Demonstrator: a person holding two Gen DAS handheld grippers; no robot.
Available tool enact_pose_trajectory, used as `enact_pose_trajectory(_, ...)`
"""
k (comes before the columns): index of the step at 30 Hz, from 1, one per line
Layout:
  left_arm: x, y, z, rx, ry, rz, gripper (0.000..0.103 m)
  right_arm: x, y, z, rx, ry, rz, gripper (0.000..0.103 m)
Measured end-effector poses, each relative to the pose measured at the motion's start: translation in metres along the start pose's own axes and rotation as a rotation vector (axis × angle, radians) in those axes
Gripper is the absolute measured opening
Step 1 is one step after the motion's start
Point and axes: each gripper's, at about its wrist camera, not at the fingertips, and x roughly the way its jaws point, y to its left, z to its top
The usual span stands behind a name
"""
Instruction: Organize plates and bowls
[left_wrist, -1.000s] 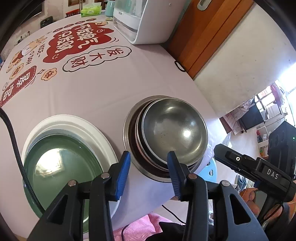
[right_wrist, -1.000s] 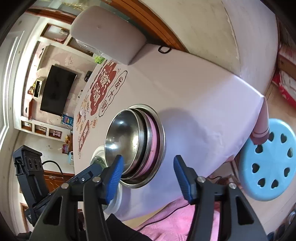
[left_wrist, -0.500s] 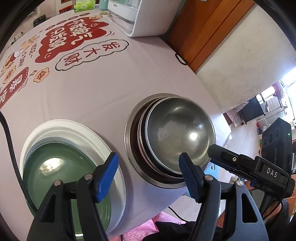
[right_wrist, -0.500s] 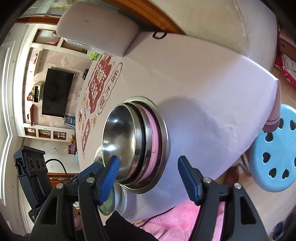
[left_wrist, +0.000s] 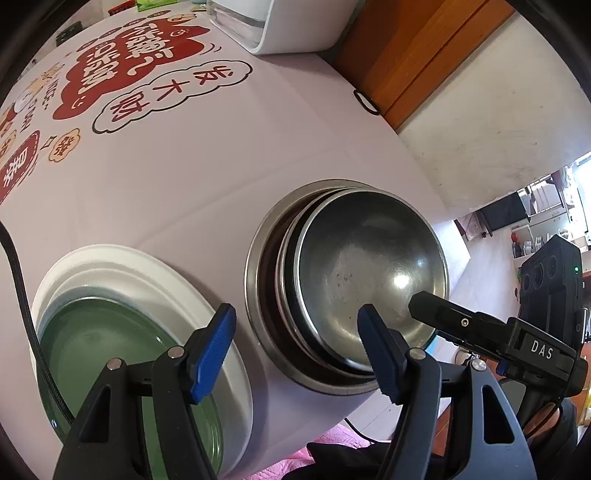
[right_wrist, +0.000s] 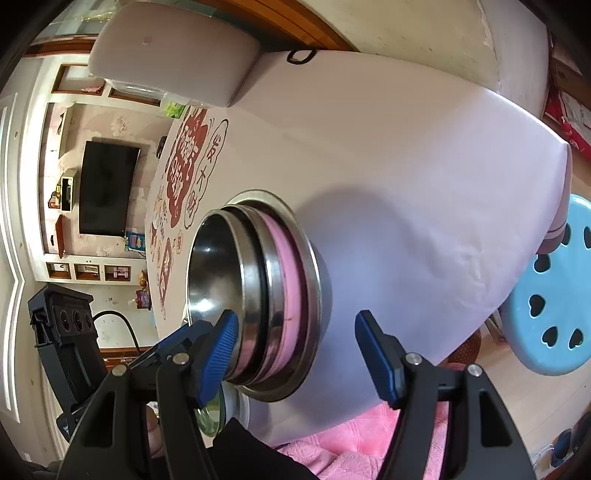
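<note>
The tabletop (left_wrist: 229, 177) carries two finished-looking groups, both set near its front edge.

1. Plate stack (left_wrist: 147, 280): a white plate with a green plate (left_wrist: 110, 347) nested inside it. It lies just beside the bowl stack, on that stack's left in the left wrist view. Only two plates are visible; both are already combined.

2. Bowl stack (left_wrist: 354, 280): the widest steel bowl (right_wrist: 314, 295) sits at the bottom, a pink bowl (right_wrist: 288, 280) within it, and smaller steel bowls above, the top bowl (left_wrist: 373, 273) uppermost. The nesting is slightly off-centre, with the upper bowls shifted toward the right in the left wrist view.

3. Left tool (left_wrist: 295, 350): jaws apart, nothing between the pads. It hangs over the gap between the two stacks, one finger above the plate rim, the other above the bowl rims.

4. Right tool (right_wrist: 295, 354): jaws apart, straddling the near rims of the bowl stack without visible contact.

Assessment: no loose plate or bowl remains in view, so sorting appears essentially complete. Remaining work is probably limited to centring the upper bowls or withdrawing both tools.
</note>
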Motion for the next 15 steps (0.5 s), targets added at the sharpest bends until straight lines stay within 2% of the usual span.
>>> enact_pose_trajectory(15, 0.025, -0.009, 0.019, 0.01, 0.049, 0.009, 0.067, 0.003, -0.013, 0.007, 0.043, -0.005, 0.007, 0.065)
